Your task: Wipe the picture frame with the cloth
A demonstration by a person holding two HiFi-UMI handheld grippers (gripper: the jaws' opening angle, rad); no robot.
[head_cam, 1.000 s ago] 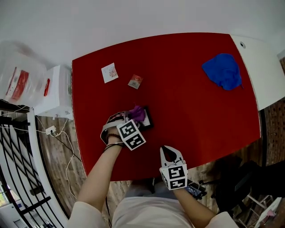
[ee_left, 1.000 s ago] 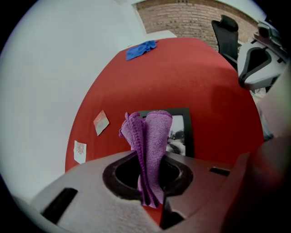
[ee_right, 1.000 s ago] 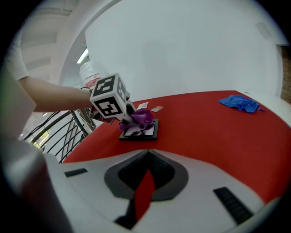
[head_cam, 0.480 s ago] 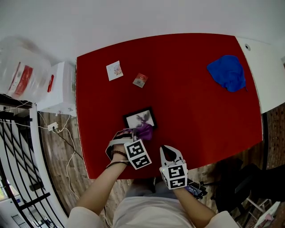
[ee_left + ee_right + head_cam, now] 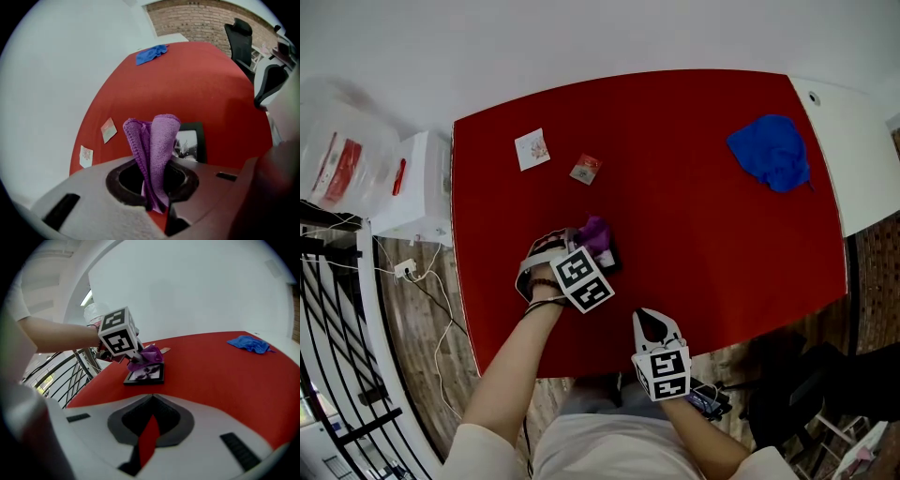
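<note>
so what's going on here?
A person works with a gripper in each hand. The left gripper has its fingers shut on a purple cloth, held down on the black picture frame lying flat on the red table. The right gripper sits shut and empty by the table's near edge. A blue cloth lies untouched at the far right corner.

The left hand-held gripper [image 5: 581, 249] slid its folded purple microfibre cloth [image 5: 595, 233] forward again, back over the small black picture frame [image 5: 611, 256] that was uncovered half a second ago.
</note>
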